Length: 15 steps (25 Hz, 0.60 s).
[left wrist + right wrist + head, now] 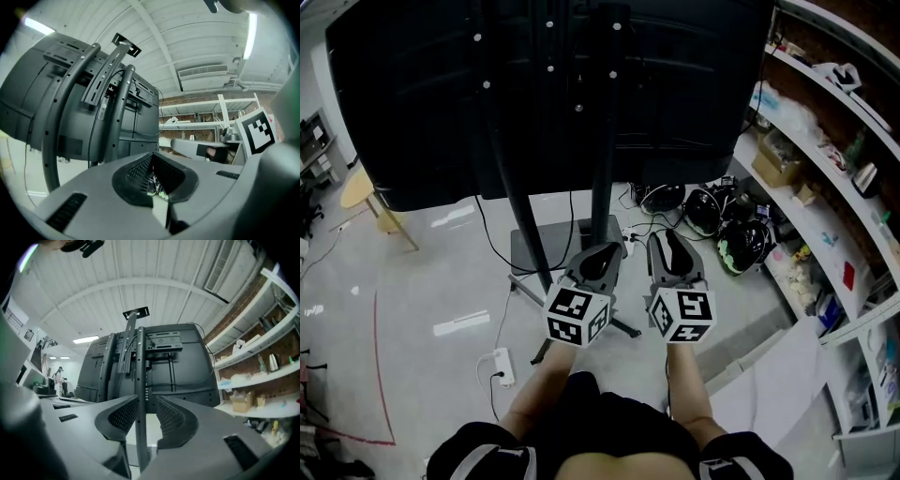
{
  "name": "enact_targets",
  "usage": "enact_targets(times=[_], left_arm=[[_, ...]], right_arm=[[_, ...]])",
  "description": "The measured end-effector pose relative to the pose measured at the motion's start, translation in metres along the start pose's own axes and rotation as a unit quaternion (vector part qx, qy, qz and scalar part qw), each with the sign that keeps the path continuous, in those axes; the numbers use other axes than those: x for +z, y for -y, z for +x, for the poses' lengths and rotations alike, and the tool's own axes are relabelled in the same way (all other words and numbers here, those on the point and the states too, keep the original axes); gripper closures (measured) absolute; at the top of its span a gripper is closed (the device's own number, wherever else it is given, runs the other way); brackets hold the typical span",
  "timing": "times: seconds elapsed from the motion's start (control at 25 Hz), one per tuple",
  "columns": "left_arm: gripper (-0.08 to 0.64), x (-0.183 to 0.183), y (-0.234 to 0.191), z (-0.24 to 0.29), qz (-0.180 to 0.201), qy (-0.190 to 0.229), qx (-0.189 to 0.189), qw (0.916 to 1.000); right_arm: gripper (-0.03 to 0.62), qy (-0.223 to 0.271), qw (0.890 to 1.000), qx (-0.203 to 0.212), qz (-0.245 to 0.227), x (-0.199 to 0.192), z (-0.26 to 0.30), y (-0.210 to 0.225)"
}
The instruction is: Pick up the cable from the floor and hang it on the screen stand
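Head view looking steeply down on the floor behind a dark screen carried on a black stand with a flat grey base. The only printed marks that could be read were the black-and-white square patterns on the cubes of the left gripper and the right gripper; print on the goods along the shelves at the right was too small to read. The cable, thin and black, lay loose on the floor between the stand's base and a row of dark helmets, just ahead of the tips of the right gripper and a little to the right of the left gripper, touched by neither. A white power strip lay on the floor to the left of the left gripper, well apart from both. In the left gripper view the jaws stood drawn together, leaving only a thin slit with nothing held. In the right gripper view the jaws stood moderately apart, and one upright post of the stand showed through the gap, with neither pad pressing on it. Both grippers were held side by side, low and near the person's knees.
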<state>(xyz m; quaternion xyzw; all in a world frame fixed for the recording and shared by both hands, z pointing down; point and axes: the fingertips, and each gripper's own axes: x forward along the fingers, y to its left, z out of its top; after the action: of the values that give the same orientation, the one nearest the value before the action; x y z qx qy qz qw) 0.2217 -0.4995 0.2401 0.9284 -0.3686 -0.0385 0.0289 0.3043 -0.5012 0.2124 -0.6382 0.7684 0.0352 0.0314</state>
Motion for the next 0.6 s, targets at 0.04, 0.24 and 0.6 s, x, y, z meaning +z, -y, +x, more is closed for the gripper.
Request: enact_targets(times=[0.04, 0.24, 0.6], left_arm=[[0.552, -0.009, 0.005, -0.005, -0.014, -0.004, 0.0, 0.9999], [0.552, -0.052, 0.021, -0.033, -0.027, -0.041, 0.017, 0.9987], [0.552, -0.07, 0.055, -0.048, 0.021, -0.053, -0.006, 0.9983]], right_arm=[[0.454, -0.004, 1.0, 0.0, 0.019, -0.009, -0.011, -0.004], [0.529, -0.018, 0.996, -0.03, 0.082, -0.046, -0.059, -0.019], [0.568, -0.015, 0.995, -0.037, 0.096, -0.061, -0.102, -0.036]])
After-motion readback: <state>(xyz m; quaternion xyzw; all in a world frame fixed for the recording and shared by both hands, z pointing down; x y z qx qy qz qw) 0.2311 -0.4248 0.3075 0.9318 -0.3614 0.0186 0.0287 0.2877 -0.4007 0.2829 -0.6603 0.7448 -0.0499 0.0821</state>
